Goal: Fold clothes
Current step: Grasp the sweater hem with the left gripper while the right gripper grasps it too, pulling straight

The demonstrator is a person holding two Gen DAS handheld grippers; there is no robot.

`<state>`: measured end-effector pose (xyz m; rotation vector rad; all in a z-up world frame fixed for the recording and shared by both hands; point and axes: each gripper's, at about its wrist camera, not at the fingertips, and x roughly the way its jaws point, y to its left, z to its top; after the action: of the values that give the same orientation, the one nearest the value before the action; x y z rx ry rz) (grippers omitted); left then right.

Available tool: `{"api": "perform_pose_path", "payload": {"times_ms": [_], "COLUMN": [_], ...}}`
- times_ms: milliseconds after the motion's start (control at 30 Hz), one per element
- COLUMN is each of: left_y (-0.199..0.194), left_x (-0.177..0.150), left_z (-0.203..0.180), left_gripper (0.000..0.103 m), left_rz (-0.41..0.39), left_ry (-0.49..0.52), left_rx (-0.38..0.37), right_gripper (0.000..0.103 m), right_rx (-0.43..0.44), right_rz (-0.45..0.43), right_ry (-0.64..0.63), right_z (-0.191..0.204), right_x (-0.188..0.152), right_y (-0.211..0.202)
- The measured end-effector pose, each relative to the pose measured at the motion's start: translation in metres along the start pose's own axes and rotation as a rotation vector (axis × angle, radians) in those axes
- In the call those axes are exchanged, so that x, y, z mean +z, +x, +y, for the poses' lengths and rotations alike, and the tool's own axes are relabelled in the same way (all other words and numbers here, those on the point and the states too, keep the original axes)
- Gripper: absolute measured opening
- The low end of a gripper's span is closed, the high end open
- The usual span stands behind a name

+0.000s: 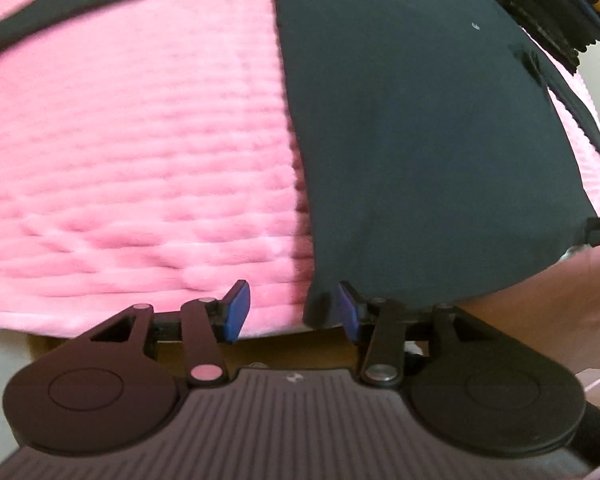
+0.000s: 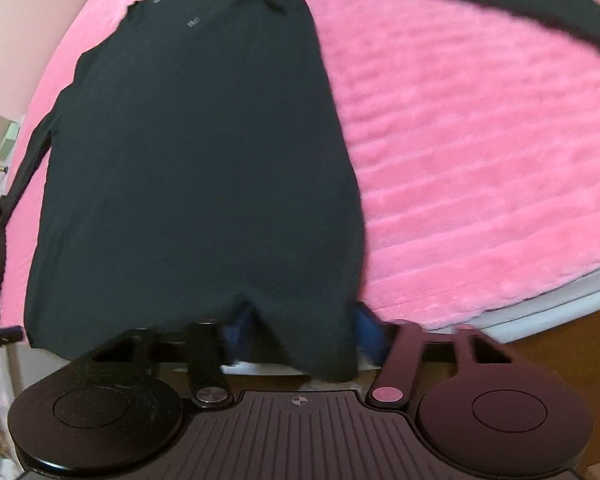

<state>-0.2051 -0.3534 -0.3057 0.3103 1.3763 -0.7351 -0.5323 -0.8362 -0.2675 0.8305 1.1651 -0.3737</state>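
Left tool (image 1: 292,312) spread wide at the hem of the black long-sleeved shirt (image 1: 420,128), which lies lengthwise, collar away, on the pink plush blanket (image 1: 140,160); right tool (image 2: 300,336) spread, hem draped between its pads.

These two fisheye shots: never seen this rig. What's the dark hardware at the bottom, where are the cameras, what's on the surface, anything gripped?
Each picture comes from a camera on a hand-held two-finger gripper, looking forward along its fingers. No robot arm; a person carries both. The left gripper stands open at the hem corner of a dark long-sleeved shirt, gripping nothing. The right gripper view shows the same shirt spread on a pink ribbed blanket, its hem draped between the blue pads; whether it is clamped is unclear.
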Motion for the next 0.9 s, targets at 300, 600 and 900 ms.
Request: {"api": "perform_pose_path", "payload": {"times_ms": [300, 600, 900], "left_y": [-0.018, 0.010, -0.008], "left_x": [0.023, 0.026, 0.040], "left_z": [-0.004, 0.001, 0.001], "left_gripper": [0.002, 0.002, 0.002], "left_rz": [0.038, 0.151, 0.133], "left_ry": [-0.026, -0.046, -0.004], "left_rx": [-0.178, -0.164, -0.145], "right_gripper": [0.006, 0.006, 0.006], "right_rx": [0.064, -0.024, 0.149], "right_rz": [0.088, 0.087, 0.024], "right_ry": [0.053, 0.164, 0.325], "right_z": [0.019, -0.010, -0.033], "right_x": [0.022, 0.023, 0.020], "right_y": [-0.037, -0.024, -0.048]}}
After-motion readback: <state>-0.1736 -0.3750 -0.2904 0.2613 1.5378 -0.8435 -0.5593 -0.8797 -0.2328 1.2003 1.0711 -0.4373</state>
